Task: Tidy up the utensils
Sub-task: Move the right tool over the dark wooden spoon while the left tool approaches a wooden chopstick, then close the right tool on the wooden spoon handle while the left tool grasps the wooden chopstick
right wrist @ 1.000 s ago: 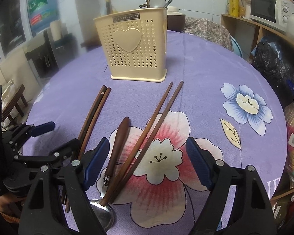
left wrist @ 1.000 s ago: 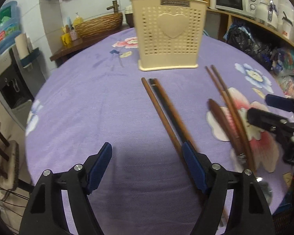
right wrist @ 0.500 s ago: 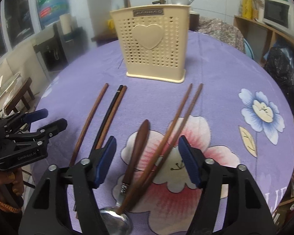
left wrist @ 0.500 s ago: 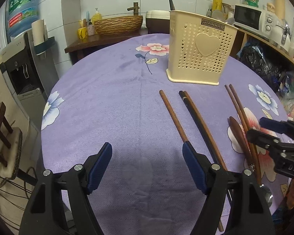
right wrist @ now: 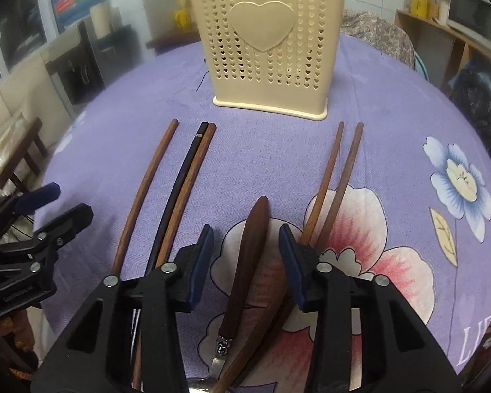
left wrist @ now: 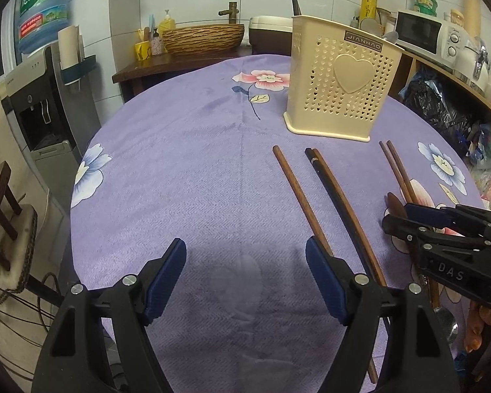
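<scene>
- Two grippers hovered: the left gripper [left wrist: 245, 271] gaped over bare purple cloth [left wrist: 186, 177].
- Five chopsticks [right wrist: 193, 177] lay toward 12 o'clock, before the cream holder [right wrist: 268, 49].
- The right gripper [right wrist: 245, 255] straddled the spoon's wooden handle [right wrist: 248, 255], jaws spread.

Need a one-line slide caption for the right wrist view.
Open right gripper straddles the wooden-handled spoon before the cream utensil holder.
</scene>
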{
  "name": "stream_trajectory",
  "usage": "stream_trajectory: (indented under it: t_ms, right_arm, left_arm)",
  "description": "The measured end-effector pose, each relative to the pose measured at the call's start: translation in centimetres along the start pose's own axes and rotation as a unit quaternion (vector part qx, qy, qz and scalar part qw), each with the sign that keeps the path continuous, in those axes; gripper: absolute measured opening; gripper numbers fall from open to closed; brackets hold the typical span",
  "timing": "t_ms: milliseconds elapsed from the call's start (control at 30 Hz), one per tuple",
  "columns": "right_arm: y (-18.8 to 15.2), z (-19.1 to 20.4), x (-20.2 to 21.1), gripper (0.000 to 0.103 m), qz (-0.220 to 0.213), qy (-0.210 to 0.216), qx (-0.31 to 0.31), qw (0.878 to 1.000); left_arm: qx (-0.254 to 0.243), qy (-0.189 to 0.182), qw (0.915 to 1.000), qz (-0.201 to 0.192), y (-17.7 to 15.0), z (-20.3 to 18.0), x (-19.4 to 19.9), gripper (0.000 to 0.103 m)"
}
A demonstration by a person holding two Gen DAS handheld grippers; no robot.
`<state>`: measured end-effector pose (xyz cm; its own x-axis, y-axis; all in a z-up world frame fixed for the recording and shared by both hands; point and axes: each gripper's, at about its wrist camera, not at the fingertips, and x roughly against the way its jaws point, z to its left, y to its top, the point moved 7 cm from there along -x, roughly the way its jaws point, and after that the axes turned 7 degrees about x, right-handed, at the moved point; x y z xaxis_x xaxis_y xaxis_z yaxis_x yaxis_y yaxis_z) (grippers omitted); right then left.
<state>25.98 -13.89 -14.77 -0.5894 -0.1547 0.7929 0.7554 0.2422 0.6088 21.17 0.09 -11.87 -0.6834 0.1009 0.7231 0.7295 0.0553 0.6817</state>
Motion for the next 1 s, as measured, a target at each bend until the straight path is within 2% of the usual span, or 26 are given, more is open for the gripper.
stream_trajectory:
  t_ms: [100,233,367,433,600,800,1000]
  right_arm:
    - [-0.2,0.4,0.0,0.018,0.0,-0.003,0.004,1.0]
    - [-0.4,0.5,0.3,0.017,-0.002,0.016,0.002,1.0]
    - [-0.5,0.1,1.0,0.017,-0.012,0.049,-0.023,0.998]
    - [-0.3,-0.2,1.6,0.017,-0.019,0.058,-0.032,0.998]
    - [-0.1,-1.0,3.3,0.017,-0.04,0.086,-0.056,0.994]
    - [0.2,-1.5,5.0,0.017,-0.059,0.08,-0.057,0.993]
    - [0.1,-1.5,5.4,0.017,-0.067,0.071,-0.048,0.994]
  left_arm:
    - [-0.003,-0.001,1.0,0.001,0.1,-0.1,-0.1,0.075]
    - [-0.009,-0.01,0.9999,0.002,0.5,-0.6,-0.4,0.075]
    - [-0.003,-0.041,0.999,0.019,1.3,-1.5,-1.2,0.074]
    - [-0.004,-0.044,0.9986,0.028,1.6,-2.0,-1.9,0.071]
    - [-0.007,-0.054,0.9973,0.048,2.7,-3.6,-3.7,0.055]
    - [-0.002,-0.039,0.9969,0.069,4.1,-4.1,-6.2,0.037]
    - [-0.009,-0.014,0.9977,0.065,5.3,-5.1,-7.5,0.03]
